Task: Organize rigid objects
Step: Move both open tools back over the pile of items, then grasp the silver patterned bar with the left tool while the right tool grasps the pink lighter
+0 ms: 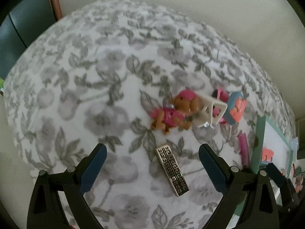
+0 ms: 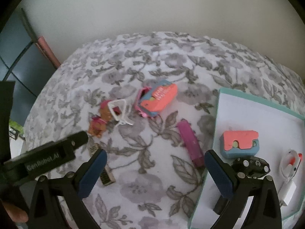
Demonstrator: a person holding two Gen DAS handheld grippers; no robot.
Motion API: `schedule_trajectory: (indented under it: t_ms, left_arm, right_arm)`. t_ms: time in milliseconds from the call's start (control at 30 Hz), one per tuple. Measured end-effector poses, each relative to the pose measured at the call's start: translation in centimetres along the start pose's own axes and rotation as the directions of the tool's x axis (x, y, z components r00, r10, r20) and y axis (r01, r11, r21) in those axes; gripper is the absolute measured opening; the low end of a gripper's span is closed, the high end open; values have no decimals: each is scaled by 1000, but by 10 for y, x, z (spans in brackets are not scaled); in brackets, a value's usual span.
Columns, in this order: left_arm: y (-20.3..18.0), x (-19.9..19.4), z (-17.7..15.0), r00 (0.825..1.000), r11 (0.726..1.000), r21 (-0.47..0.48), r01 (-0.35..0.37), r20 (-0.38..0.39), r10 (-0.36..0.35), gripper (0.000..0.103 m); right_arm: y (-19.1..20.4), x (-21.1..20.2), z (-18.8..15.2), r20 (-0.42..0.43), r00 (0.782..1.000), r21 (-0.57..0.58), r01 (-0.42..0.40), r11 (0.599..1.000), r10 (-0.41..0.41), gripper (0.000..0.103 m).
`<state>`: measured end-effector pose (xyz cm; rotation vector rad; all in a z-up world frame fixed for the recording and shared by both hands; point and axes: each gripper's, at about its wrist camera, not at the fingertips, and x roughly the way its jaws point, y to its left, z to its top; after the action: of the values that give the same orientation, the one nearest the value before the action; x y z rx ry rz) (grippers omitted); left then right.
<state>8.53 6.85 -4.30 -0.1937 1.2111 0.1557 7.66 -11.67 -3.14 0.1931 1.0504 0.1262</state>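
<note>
A silver bar with a black key pattern (image 1: 172,170) lies on the flowered cloth between the fingers of my open left gripper (image 1: 152,168). Beyond it lie a pink-dressed doll (image 1: 174,112), a white frame piece (image 1: 211,112) and a coral-and-blue block (image 1: 236,108). In the right wrist view my right gripper (image 2: 155,173) stands open over bare cloth, with a purple bar (image 2: 191,143) just ahead of its right finger. The doll (image 2: 101,122), the white frame (image 2: 120,112) and the coral block (image 2: 160,99) lie farther off. The left gripper's body (image 2: 47,156) reaches in from the left.
A teal-rimmed white tray (image 2: 247,110) sits at the right and holds a coral-and-blue block (image 2: 240,143), a black gadget (image 2: 251,166) and a white charger with a cable (image 2: 289,171). A pale wall runs behind the table. A dark cabinet (image 1: 17,24) stands at the far left.
</note>
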Motion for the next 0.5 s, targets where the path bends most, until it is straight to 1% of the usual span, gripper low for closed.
schedule_trajectory:
  t_ms: [67, 167, 233, 300, 367, 433, 500]
  left_arm:
    - [0, 10, -3, 999, 1000, 1, 2, -42, -2, 97]
    - [0, 18, -6, 997, 1000, -9, 6, -75, -7, 97]
    - [-2, 21, -8, 996, 1000, 3, 8, -89, -8, 96]
    - [-5, 24, -11, 994, 1000, 13, 24, -106, -22, 92]
    - [-9, 27, -12, 992, 999, 23, 39, -122, -36, 84]
    - [-12, 30, -15, 990, 999, 39, 35, -136, -30, 82]
    - [-15, 33, -18, 988, 998, 52, 45, -152, -37, 81]
  right_arm:
    - [-8, 2, 1, -6, 1000, 19, 14, 1000, -14, 103]
    - [-21, 2, 5, -4, 1000, 54, 4, 999, -4, 103]
    - [-27, 3, 8, 1, 1000, 71, -3, 997, 3, 103]
    - [-32, 4, 10, 5, 1000, 88, -14, 996, 14, 103]
    - [-36, 4, 12, 8, 1000, 101, -29, 994, 29, 100]
    - [-37, 4, 14, 12, 999, 95, -43, 995, 42, 96]
    - [-35, 6, 15, 10, 999, 77, -40, 996, 40, 93]
